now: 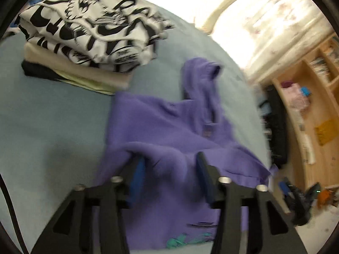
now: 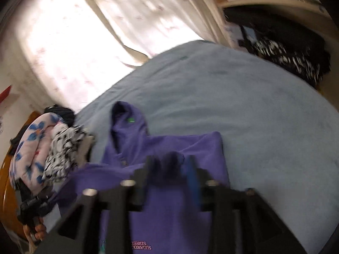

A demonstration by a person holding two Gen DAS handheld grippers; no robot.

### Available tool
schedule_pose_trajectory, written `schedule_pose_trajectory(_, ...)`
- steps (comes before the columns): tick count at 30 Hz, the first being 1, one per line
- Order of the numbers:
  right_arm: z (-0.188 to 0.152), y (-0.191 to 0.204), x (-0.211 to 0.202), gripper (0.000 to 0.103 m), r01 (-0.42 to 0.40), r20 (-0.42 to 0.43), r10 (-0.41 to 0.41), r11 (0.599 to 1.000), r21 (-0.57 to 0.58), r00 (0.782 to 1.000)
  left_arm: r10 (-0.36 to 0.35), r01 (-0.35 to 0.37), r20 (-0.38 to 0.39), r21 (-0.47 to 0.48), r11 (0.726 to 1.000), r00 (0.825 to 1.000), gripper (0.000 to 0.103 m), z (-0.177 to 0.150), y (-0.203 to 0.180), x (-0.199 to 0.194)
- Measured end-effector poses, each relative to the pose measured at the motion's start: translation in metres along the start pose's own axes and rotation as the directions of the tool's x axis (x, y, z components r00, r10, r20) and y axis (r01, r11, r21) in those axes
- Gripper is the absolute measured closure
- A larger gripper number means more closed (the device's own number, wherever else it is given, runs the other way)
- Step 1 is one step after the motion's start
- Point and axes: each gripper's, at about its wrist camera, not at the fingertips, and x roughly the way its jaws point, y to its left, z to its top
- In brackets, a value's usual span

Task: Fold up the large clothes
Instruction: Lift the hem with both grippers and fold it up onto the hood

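Both the left gripper (image 1: pixel 169 165) and right gripper (image 2: pixel 169 165) stand parted with a fold of the purple hoodie (image 1: pixel 169 122) loose between their jaws, the garment lying on the blue bed (image 1: pixel 53 116), a stack of folded clothes (image 1: pixel 84 42) beyond.

Purple hoodie (image 1: pixel 169 127), fleecy, lies part-folded on the pale blue bed cover (image 1: pixel 53 127). Hood points to the far side, collapsed flat. Near hem shows teal print and pink lettering. Body rumpled, one fold raised at the near edge.
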Motion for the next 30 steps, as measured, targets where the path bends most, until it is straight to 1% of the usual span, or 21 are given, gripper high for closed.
schedule_pose_trajectory(1,0.002,-0.008,0.011,0.057,-0.006,-0.014,0.007,1.000,0.027,1.000,0.024,-0.024,0.011,0.007,1.000,1.000,0.043,0.002,0.004,0.005)
schedule_pose_trajectory(3,0.001,-0.020,0.027,0.057,0.005,-0.044,-0.003,0.999,0.037,0.999,0.057,-0.058,0.020,0.035,0.998,0.998,0.042,0.008,0.010,0.016)
schedule_pose_trajectory(4,-0.001,-0.022,0.033,0.057,0.013,-0.059,-0.011,0.999,0.030,0.998,0.068,-0.069,0.016,0.049,0.996,0.998,0.042,0.008,0.012,0.020)
schedule_pose_trajectory(7,-0.008,-0.030,0.062,0.057,0.041,-0.141,-0.043,0.999,-0.021,0.989,0.112,-0.110,-0.003,0.124,0.986,0.994,0.042,0.006,0.016,0.038)
schedule_pose_trajectory(9,-0.011,-0.032,0.078,0.057,0.058,-0.178,-0.066,0.997,-0.050,0.982,0.156,-0.150,-0.016,0.191,0.970,0.988,0.042,0.004,0.015,0.052)
schedule_pose_trajectory(10,-0.013,-0.034,0.089,0.057,0.070,-0.200,-0.083,0.995,-0.072,0.976,0.183,-0.174,-0.019,0.226,0.958,0.983,0.042,0.003,0.014,0.059)
schedule_pose_trajectory(12,-0.014,-0.034,0.102,0.057,0.070,-0.226,-0.090,0.993,-0.095,0.970,0.226,-0.209,-0.025,0.285,0.935,0.974,0.042,0.002,0.010,0.072)
schedule_pose_trajectory(16,-0.014,-0.024,0.122,0.057,0.033,-0.268,-0.070,0.990,-0.138,0.961,0.250,-0.227,-0.025,0.339,0.913,0.968,0.042,0.004,0.008,0.089)
schedule_pose_trajectory(17,-0.015,-0.019,0.127,0.057,0.031,-0.281,-0.075,0.987,-0.159,0.957,0.257,-0.234,-0.019,0.349,0.907,0.966,0.042,0.006,0.007,0.093)
schedule_pose_trajectory(20,-0.020,-0.007,0.139,0.055,0.066,-0.282,-0.140,0.964,-0.258,0.949,0.279,-0.260,0.001,0.372,0.891,0.960,0.042,0.008,0.005,0.102)
schedule_pose_trajectory(21,-0.023,-0.002,0.141,0.055,0.076,-0.275,-0.156,0.957,-0.280,0.949,0.283,-0.265,0.010,0.377,0.887,0.959,0.044,0.008,0.004,0.104)
schedule_pose_trajectory(22,-0.026,0.001,0.142,0.055,0.088,-0.261,-0.174,0.946,-0.311,0.949,0.285,-0.270,0.020,0.385,0.883,0.958,0.053,0.007,0.002,0.106)
schedule_pose_trajectory(23,-0.027,0.004,0.141,0.058,0.098,-0.249,-0.186,0.939,-0.328,0.950,0.301,-0.287,0.028,0.395,0.872,0.953,0.067,0.007,0.001,0.108)
schedule_pose_trajectory(24,-0.030,0.007,0.139,0.061,0.111,-0.232,-0.202,0.928,-0.355,0.952,0.329,-0.316,0.041,0.410,0.855,0.943,0.071,0.005,-0.001,0.110)
schedule_pose_trajectory(25,-0.033,0.009,0.138,0.076,0.128,-0.216,-0.221,0.918,-0.374,0.951,0.339,-0.330,0.057,0.424,0.843,0.939,0.075,0.001,-0.003,0.109)
schedule_pose_trajectory(26,-0.035,0.010,0.136,0.088,0.138,-0.206,-0.231,0.912,-0.385,0.951,0.348,-0.350,0.088,0.440,0.827,0.933,0.078,-0.002,-0.005,0.106)
schedule_pose_trajectory(28,-0.040,0.012,0.126,0.093,0.156,-0.168,-0.239,0.905,-0.396,0.957,0.359,-0.385,0.149,0.462,0.799,0.922,0.081,-0.011,-0.013,0.100)
schedule_pose_trajectory(30,-0.041,0.013,0.112,0.094,0.173,-0.123,-0.238,0.903,-0.393,0.963,0.346,-0.409,0.217,0.475,0.779,0.913,0.082,-0.019,-0.022,0.087)
